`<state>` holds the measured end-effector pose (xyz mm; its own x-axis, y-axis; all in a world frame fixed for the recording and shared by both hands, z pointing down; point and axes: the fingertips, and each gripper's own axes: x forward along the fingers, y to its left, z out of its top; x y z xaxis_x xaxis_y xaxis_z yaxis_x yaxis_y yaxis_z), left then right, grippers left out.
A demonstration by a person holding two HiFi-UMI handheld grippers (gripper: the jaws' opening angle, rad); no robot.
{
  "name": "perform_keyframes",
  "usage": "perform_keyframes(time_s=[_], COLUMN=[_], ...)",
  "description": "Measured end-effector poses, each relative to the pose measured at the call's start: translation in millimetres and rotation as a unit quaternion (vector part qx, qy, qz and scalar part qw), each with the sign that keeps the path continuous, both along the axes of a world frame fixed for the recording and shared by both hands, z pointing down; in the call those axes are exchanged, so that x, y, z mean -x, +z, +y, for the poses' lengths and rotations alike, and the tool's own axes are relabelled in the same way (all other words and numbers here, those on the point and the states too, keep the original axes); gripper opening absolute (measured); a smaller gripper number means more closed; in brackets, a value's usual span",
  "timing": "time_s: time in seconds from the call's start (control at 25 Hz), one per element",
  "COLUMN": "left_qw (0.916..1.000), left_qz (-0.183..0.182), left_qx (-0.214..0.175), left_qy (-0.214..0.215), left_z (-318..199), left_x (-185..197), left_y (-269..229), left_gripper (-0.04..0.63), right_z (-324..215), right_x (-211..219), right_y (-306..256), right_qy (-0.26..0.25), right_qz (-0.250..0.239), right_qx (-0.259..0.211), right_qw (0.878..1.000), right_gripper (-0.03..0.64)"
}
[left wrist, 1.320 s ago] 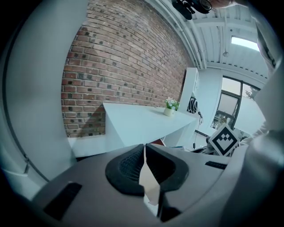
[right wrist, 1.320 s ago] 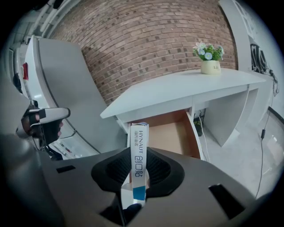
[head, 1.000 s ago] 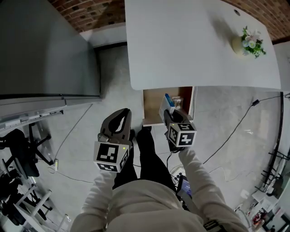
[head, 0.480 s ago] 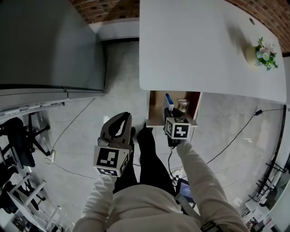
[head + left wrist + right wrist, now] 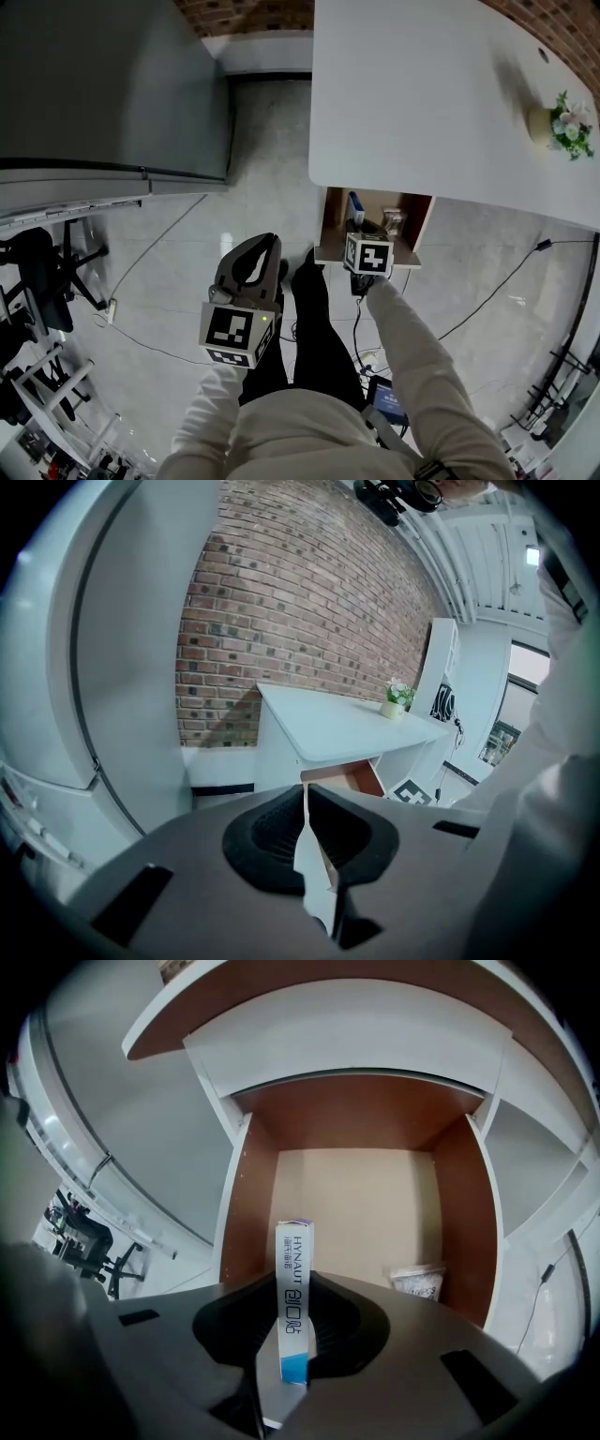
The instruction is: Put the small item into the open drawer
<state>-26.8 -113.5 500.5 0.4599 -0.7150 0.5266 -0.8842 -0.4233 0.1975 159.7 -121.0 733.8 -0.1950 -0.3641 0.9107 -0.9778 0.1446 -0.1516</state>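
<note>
Mid-frame, the drawer (image 5: 424, 225) juts below the desk (image 5: 422, 94), box (image 5: 353, 208) over its left part; cabinet (image 5: 103, 84) fills upper left.

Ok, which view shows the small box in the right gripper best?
The right gripper view: the small box stands upright, clamped in the right gripper, print facing the camera, with the open drawer behind. The head view gives only a small blue-and-white sliver of it. The left gripper view doesn't show it.
</note>
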Motion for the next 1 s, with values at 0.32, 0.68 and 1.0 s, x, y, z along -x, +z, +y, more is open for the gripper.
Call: perform_keyframes(time_s=[0.32, 0.68, 1.0], left_qw=[0.9999, 0.9997, 0.9994], left_qz=[-0.004, 0.002, -0.003], left_qx=[0.012, 0.019, 0.025], left_qy=[-0.01, -0.017, -0.022], left_z=[5, 6, 12], left_x=[11, 14, 21], left_y=[12, 18, 22], left_gripper=[0.029, 0.029, 0.029], right_z=[-5, -10, -14], right_x=[12, 18, 16], right_y=[17, 28, 37], right_qy=[-0.015, -0.013, -0.01], right_qz=[0.022, 0.032, 0.058], right_qx=[0.017, 0.024, 0.03], right_qw=[0.999, 0.999, 0.998], right_gripper=[0.109, 0.11, 0.114])
